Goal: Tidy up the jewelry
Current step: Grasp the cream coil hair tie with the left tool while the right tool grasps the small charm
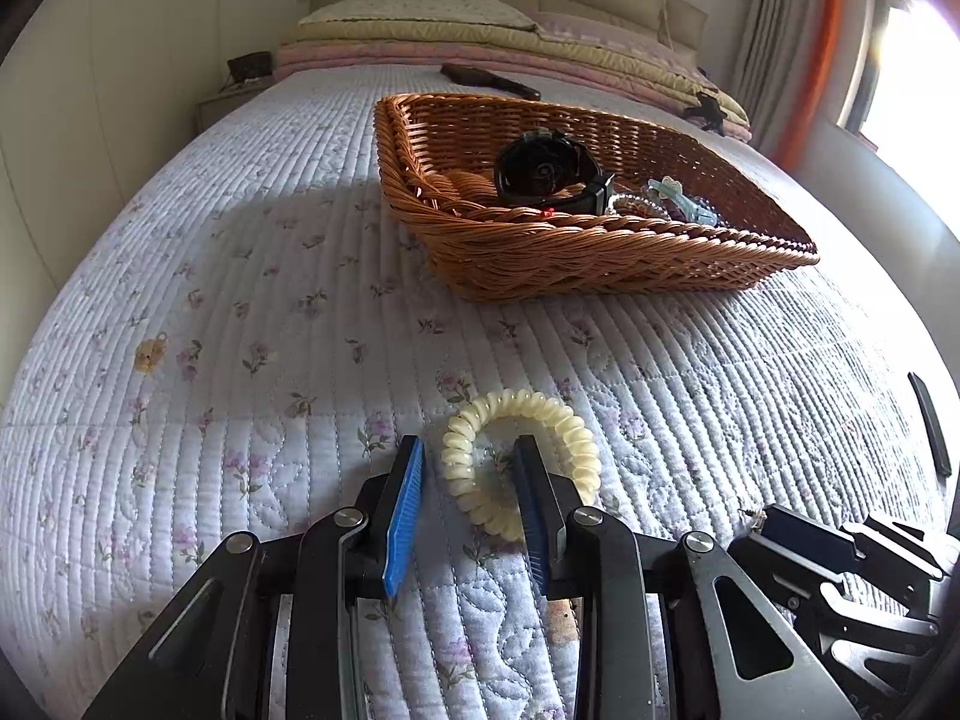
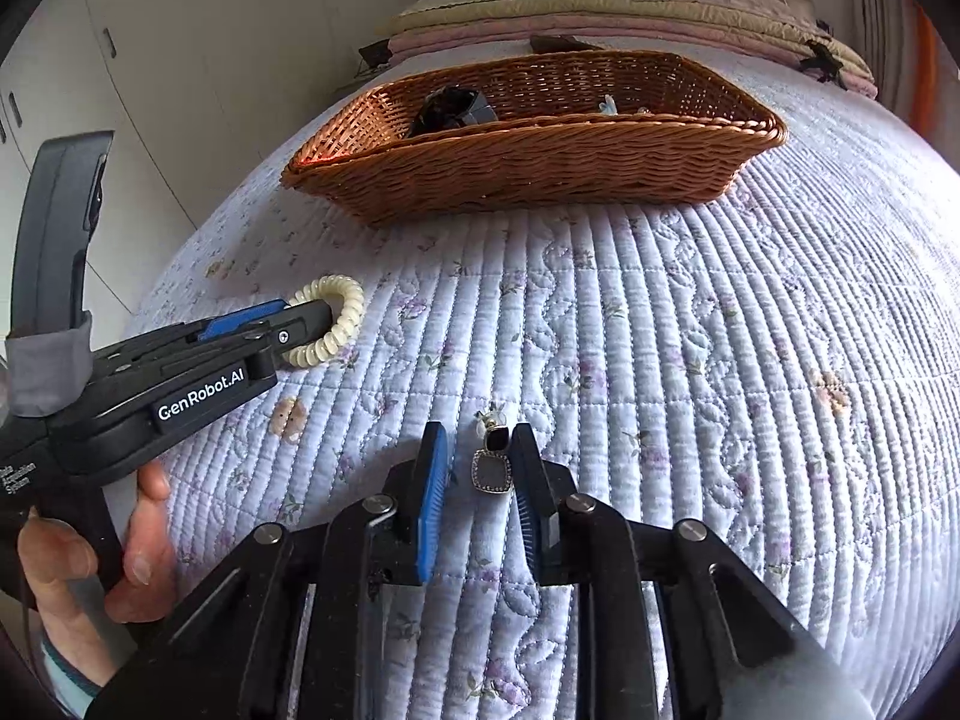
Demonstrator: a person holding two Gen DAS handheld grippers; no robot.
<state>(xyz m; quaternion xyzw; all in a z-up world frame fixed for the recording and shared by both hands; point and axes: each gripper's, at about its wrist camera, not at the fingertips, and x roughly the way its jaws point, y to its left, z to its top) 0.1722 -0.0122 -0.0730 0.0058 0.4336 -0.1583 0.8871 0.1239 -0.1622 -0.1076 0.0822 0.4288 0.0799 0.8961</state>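
Note:
A cream spiral hair tie [image 1: 540,405] [image 2: 348,300] lies on the floral quilt. My left gripper [image 1: 471,444] [image 2: 306,312] straddles its left side, one finger inside the ring and one outside, with a gap at the blue pad. A small earring [image 2: 492,468], with a black stone and a square drop, lies flat between the fingers of my right gripper [image 2: 478,429]. It lies close to the right finger and well clear of the left pad. Further up the bed a wicker basket [image 1: 600,228] [image 2: 540,126] holds a black watch [image 1: 543,171], a beaded bracelet [image 1: 636,204] and a light blue clip [image 1: 684,201].
A person's hand [image 2: 138,546] grips the left gripper's handle. A dark flat bar [image 1: 930,426] lies near the bed's right edge, and a dark object [image 1: 486,81] lies beyond the basket. Folded blankets and a pillow [image 1: 480,42] are stacked at the headboard. White wardrobes stand to the left.

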